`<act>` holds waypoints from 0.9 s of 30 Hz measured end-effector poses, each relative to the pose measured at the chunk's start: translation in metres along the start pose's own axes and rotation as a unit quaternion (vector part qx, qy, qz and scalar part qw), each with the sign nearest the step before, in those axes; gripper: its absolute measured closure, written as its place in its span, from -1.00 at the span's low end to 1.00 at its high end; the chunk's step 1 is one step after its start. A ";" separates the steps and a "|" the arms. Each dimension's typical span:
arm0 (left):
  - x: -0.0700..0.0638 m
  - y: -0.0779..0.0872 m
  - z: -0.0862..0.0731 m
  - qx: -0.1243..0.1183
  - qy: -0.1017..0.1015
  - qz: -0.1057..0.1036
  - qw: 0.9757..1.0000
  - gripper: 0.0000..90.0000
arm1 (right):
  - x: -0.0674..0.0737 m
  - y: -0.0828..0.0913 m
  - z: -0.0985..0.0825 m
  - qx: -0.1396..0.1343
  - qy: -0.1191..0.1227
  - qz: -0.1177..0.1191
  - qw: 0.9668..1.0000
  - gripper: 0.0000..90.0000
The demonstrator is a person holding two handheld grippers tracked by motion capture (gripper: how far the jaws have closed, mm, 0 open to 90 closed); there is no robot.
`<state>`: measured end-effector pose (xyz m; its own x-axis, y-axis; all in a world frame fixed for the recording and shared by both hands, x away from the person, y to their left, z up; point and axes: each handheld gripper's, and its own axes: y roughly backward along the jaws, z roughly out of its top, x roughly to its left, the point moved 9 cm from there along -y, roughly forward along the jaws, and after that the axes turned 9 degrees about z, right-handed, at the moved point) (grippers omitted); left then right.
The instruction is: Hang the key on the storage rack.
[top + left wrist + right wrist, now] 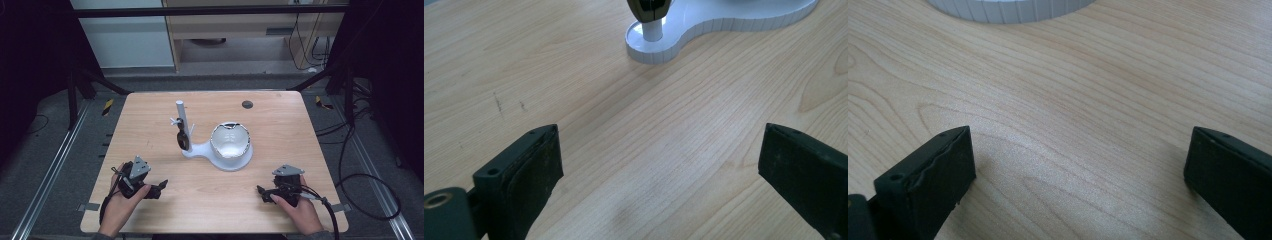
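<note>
— Where is the white plastic stand (200,150) with its round bowl (230,140) kept?

— At the middle of the frame, on the light wooden surface (165,200). A dark spoon-like thing (183,137) is hung on its post, probably to be reached easily.

— How are the hand-held grippers held?

— The left hand-held gripper (159,189) and right hand-held gripper (261,192) are rested low at the bottom, jaws spread apart, nothing gripped.

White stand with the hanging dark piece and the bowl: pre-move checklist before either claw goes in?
1. Left claw open, holding nothing: ok.
2. Right claw open, holding nothing: ok.
3. Dark piece hanging on the white stand, upright post: ok.
4. Bowl seated on the stand's base: ok.
5. Bare wooden table between claws and stand: ok.
6. Bowl contents: cannot tell.
</note>
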<state>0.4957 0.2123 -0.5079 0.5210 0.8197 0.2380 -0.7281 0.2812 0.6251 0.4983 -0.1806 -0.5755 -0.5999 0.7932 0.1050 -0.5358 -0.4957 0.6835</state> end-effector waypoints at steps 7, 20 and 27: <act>0.004 -0.003 -0.009 0.011 -0.001 0.002 1.000 -0.92 | 0.000 0.000 0.000 0.000 0.000 0.000 1.000 -0.99; 0.026 -0.020 -0.041 0.059 0.009 0.024 0.998 -0.91 | 0.000 0.000 0.000 0.000 0.000 0.000 1.000 -0.99; 0.034 -0.028 -0.056 0.079 0.026 0.031 0.996 -0.92 | 0.000 0.000 0.000 0.000 0.000 0.000 1.000 -0.99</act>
<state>0.5084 0.2599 -0.5590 0.4509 0.8588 0.2433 -0.6760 0.1506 0.7214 0.4983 -0.1805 -0.5755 -0.5997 0.7933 0.1052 -0.5359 -0.4957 0.6835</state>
